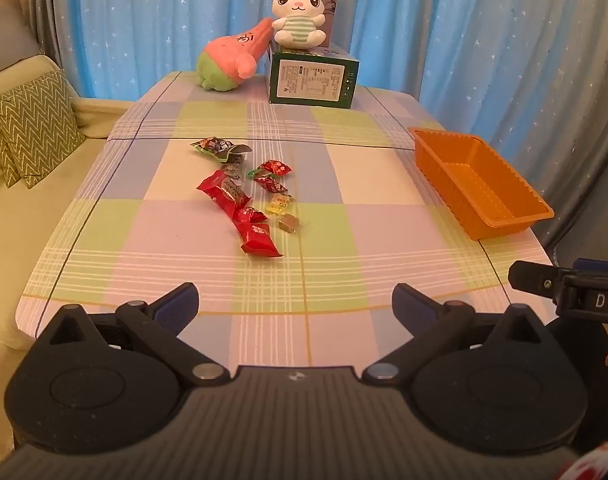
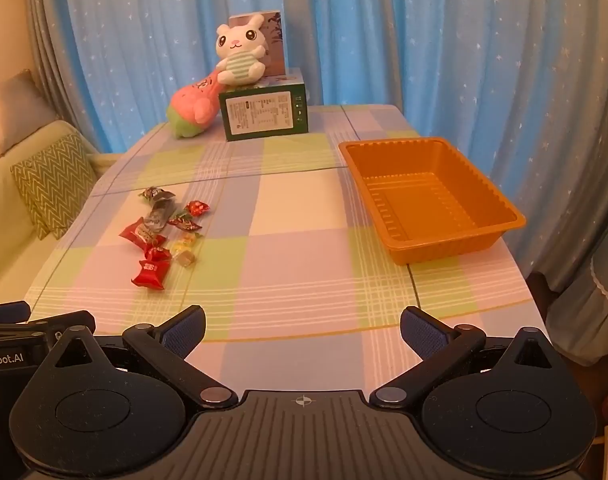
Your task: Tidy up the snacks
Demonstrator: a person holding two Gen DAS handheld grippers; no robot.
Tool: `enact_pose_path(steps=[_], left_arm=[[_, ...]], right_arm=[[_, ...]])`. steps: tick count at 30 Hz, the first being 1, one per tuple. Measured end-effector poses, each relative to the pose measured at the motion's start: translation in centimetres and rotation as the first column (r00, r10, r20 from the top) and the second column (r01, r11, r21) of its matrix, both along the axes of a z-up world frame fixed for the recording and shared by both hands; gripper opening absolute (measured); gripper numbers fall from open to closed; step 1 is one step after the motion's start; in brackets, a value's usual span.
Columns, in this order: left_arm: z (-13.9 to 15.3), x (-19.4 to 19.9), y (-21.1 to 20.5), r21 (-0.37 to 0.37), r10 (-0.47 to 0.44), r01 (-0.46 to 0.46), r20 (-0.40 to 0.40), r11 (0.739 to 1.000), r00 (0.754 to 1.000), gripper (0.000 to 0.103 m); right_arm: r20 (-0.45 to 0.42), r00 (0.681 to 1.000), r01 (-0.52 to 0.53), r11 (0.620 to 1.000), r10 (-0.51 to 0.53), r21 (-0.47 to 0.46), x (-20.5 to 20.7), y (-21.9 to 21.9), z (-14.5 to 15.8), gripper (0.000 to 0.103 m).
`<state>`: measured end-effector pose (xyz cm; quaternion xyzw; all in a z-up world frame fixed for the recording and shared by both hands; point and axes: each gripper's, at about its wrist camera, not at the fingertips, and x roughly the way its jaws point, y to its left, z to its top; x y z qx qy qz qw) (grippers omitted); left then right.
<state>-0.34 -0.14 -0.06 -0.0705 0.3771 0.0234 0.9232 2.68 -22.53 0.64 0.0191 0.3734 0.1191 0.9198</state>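
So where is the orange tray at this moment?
The orange tray sits empty near the table's right edge in both wrist views, to the right of the loose snacks and in front of the green box at the far end.

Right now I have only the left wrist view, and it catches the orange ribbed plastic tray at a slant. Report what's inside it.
Observer: Nothing. The right wrist view looks straight into the orange ribbed plastic tray, and its whole floor is bare.
Operator: Now give me the right gripper. I see only a corner of it.
Observer: The right gripper hangs over the near edge of the checked tablecloth. Its jaws are wide open with nothing between them.
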Motion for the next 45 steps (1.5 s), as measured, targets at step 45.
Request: enact_pose_path(steps=[45], left_arm=[[0.28,-0.20,-0.17,0.002,-0.003,0.003,0.005,1.000,1.000,0.102]], right_arm=[[0.005,1.000,0.001,1.000,-0.001,0.002,-0.29,0.10,-0.27,0.103]])
